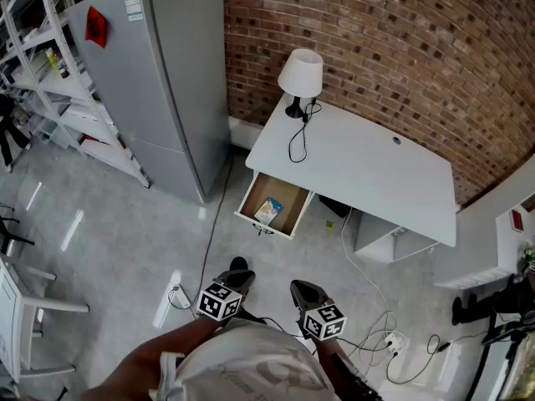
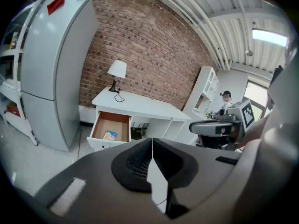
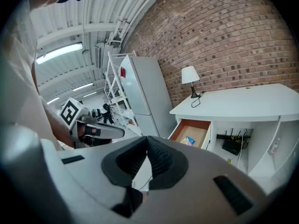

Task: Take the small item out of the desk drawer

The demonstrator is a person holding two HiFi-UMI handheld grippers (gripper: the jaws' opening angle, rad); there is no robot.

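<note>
The small flat packet with blue and yellow on it point(image 1: 268, 210) lies in the open drawer with the brown bottom point(image 1: 291, 200). The drawer is pulled out from under the left end of the wide white counter point(image 1: 368, 170), so the packet is easy to see and reach from above.

The left gripper with the black tip point(image 1: 237, 271) and the right gripper with the black tip point(image 1: 306, 291) are held low, close to the person's body and well apart from the drawer. Both point toward it. The jaws of each one are pressed together with nothing between them. I think the person has to walk closer before any grab.

A white table lamp point(image 1: 301, 73) stands at the back corner of the counter. Its black cord point(image 1: 297, 144) curls beside it. Behind is a red brick wall point(image 1: 401, 48). A tall grey fridge point(image 1: 159, 73) stands to the left, with white metal shelves point(image 1: 50, 73) past it. The floor is smooth grey point(image 1: 125, 232), with loose white cables point(image 1: 376, 324) on it.
</note>
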